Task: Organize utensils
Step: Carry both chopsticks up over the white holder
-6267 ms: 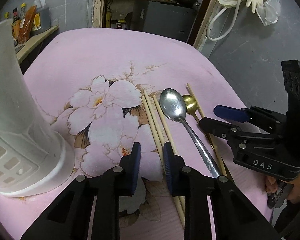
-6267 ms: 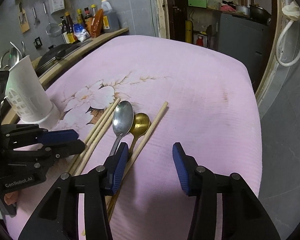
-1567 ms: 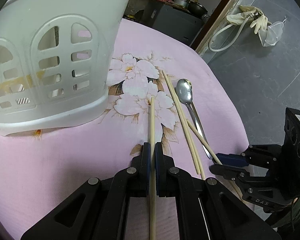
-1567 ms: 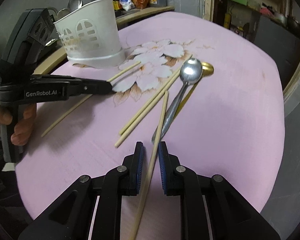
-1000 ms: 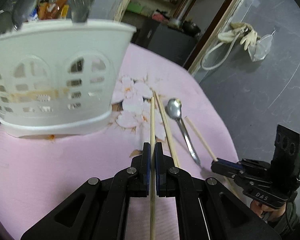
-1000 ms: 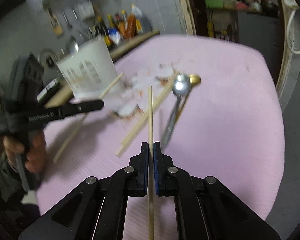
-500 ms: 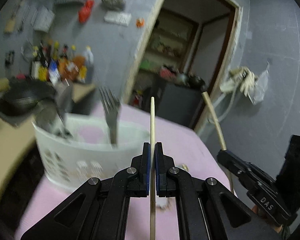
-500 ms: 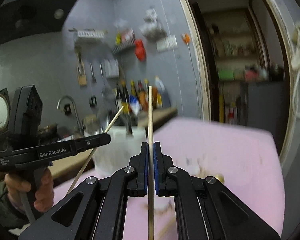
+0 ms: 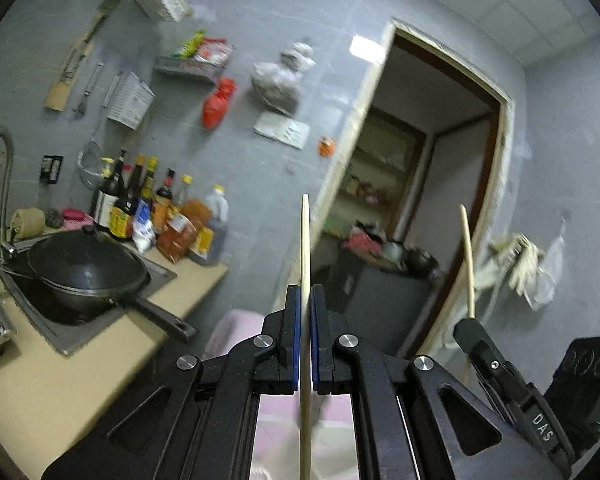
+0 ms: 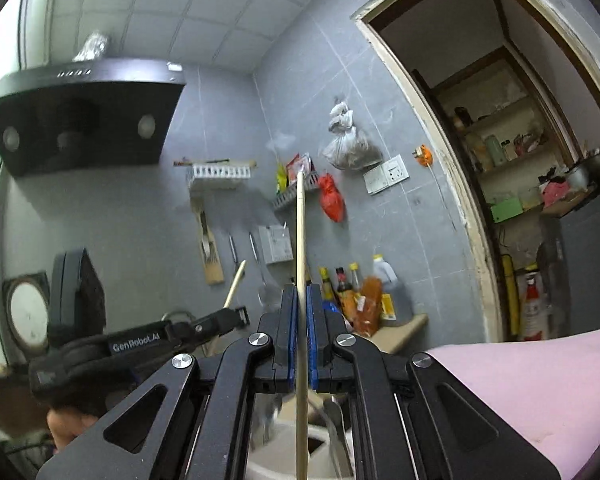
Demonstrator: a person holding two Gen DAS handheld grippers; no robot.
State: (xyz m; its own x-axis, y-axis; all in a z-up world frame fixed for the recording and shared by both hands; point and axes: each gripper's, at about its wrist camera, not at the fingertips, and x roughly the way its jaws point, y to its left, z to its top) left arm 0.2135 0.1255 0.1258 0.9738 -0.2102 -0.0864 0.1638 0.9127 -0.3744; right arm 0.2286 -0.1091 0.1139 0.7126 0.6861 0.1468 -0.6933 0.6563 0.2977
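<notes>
Your left tongs [image 9: 305,304] are pinched tight on a wooden chopstick [image 9: 305,240] that stands upright between the blue pads, its tip rising in front of the grey tiled wall. Your right tongs [image 10: 299,304] are clamped the same way on a second chopstick [image 10: 300,232], also upright, its tip level with the wall rack. Below your right tongs, the white utensil holder [image 10: 284,452] sits under the lower end of that chopstick, with metal utensils blurred inside it; whether the stick's end is inside the rim you cannot tell. The pink tablecloth [image 10: 540,380] lies to the right. From the left wrist view, a black wok [image 9: 84,272] rests in the sink beside sauce bottles [image 9: 152,208] on the counter [image 9: 52,376].
</notes>
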